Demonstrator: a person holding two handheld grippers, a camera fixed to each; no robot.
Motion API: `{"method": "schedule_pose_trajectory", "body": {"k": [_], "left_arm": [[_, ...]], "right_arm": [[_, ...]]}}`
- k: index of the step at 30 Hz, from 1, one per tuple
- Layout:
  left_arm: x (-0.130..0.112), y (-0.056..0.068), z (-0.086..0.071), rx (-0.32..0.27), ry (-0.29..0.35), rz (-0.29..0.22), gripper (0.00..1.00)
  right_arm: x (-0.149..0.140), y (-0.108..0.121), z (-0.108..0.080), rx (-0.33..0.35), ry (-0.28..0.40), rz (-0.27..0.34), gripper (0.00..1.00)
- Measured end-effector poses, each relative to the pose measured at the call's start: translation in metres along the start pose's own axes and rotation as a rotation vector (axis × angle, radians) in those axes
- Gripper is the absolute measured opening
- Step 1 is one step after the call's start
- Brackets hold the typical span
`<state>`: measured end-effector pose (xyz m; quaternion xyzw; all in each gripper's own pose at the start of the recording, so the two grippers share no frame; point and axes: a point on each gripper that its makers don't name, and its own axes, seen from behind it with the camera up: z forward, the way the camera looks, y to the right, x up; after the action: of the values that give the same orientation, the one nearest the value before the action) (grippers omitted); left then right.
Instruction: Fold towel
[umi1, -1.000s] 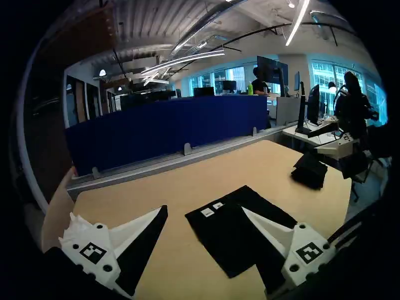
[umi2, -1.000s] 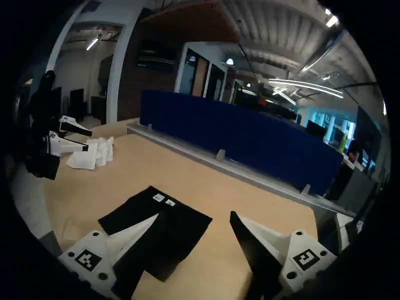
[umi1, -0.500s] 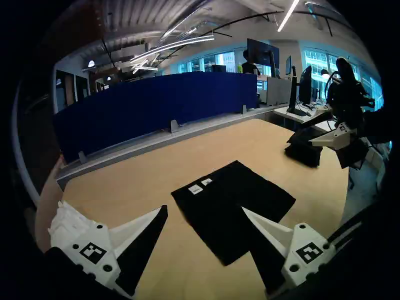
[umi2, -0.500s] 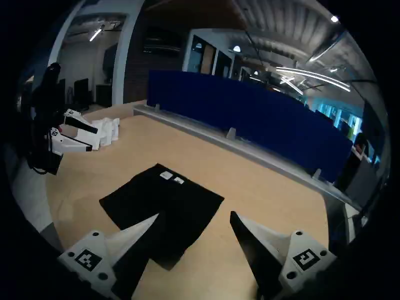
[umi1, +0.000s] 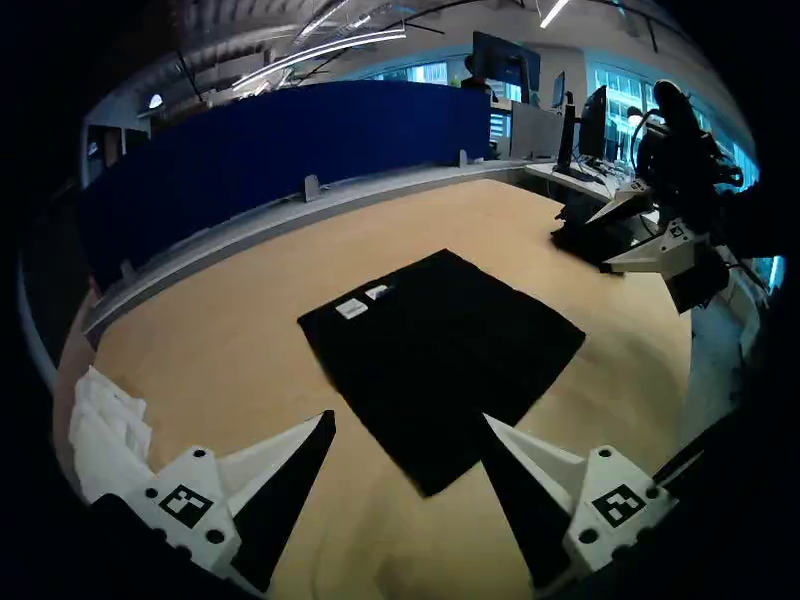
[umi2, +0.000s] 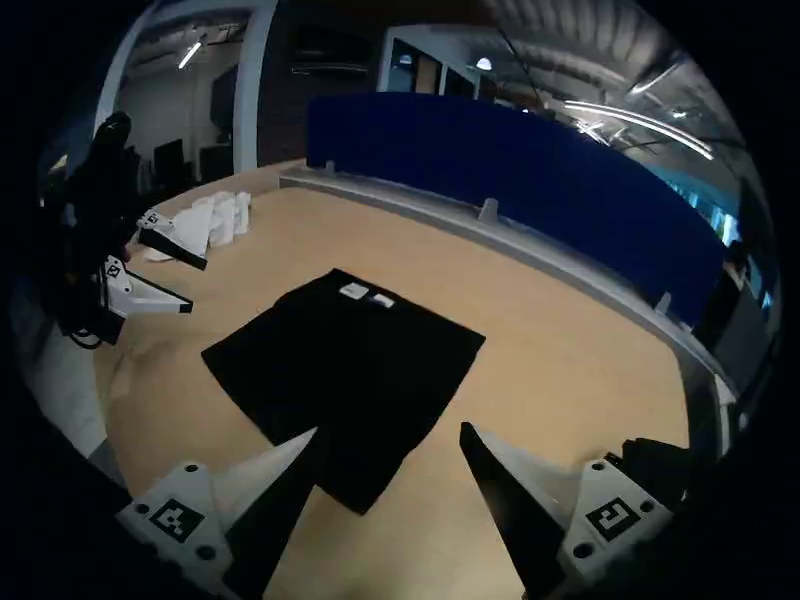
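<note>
Towel spread flat, both claws empty

Left gripper view: the left gripper hangs released, jaws wide, near the towel's corner farthest from the blue partition; right gripper view: the right gripper likewise gapes empty by that same far corner; the cloth looks light, limp and unlikely to slip, so I'd pinch corners on the side away from the partition.
</note>
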<state>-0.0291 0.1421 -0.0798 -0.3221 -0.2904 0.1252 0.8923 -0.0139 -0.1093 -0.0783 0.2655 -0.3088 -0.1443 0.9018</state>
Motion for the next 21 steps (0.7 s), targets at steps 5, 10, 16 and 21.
{"method": "schedule_pose_trajectory", "body": {"k": [5, 10, 16, 21], "left_arm": [[-0.022, 0.008, 0.011, -0.021, -0.042, -0.006, 0.99], [-0.044, 0.015, 0.019, -0.043, -0.089, -0.009, 0.99], [-0.069, 0.02, 0.03, -0.057, -0.148, -0.007, 0.99], [-0.076, 0.021, 0.036, -0.059, -0.166, -0.012, 0.99]], "right_arm": [[-0.025, -0.007, 0.009, 0.015, -0.042, 0.004, 1.0], [-0.052, -0.015, 0.016, 0.028, -0.09, 0.015, 1.0], [-0.083, -0.024, 0.024, 0.051, -0.155, 0.046, 1.0], [-0.091, -0.027, 0.03, 0.056, -0.167, 0.053, 1.0]]}}
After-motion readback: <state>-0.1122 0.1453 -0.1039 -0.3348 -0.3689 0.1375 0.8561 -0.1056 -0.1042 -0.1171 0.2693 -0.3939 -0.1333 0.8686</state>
